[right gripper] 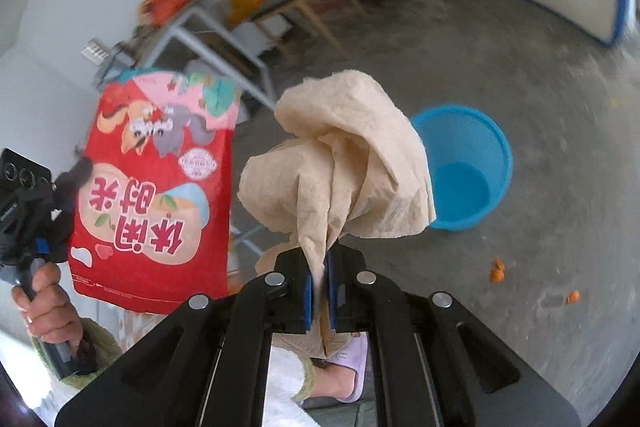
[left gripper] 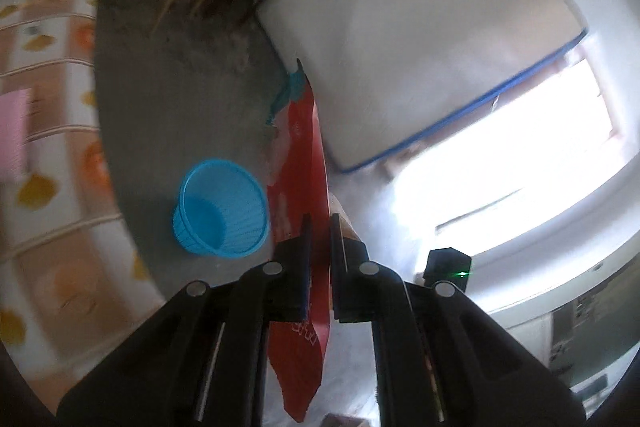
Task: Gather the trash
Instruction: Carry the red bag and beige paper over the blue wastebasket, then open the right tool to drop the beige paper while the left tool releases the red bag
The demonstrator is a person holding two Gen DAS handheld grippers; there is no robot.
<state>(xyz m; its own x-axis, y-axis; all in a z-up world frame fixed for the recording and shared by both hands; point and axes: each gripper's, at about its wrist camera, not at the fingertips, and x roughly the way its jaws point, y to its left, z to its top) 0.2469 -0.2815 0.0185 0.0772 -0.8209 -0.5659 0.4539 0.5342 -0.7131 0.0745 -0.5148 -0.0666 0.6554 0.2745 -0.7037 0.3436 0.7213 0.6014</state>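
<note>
Closest to the camera, the right tool point(right gripper: 320, 291) is shut tight on a crumpled tan paper towel point(right gripper: 340, 163), which sticks up from between its blue pads. The left tool point(left gripper: 320, 259) is shut on a red snack bag point(right gripper: 156, 187), holding it by its edge. A person's hand point(right gripper: 48, 307) grips the left tool's handle.

So two bits of trash are already picked up. They are not thrown away yet. Both hang in the air, near the blue basket point(right gripper: 472, 163) but not over it.

The basket stands on the grey floor point(right gripper: 520, 75). It looks empty inside.

Some small orange scraps point(right gripper: 498, 271) lie on the floor near the basket. I think those will need picking up too.
</note>
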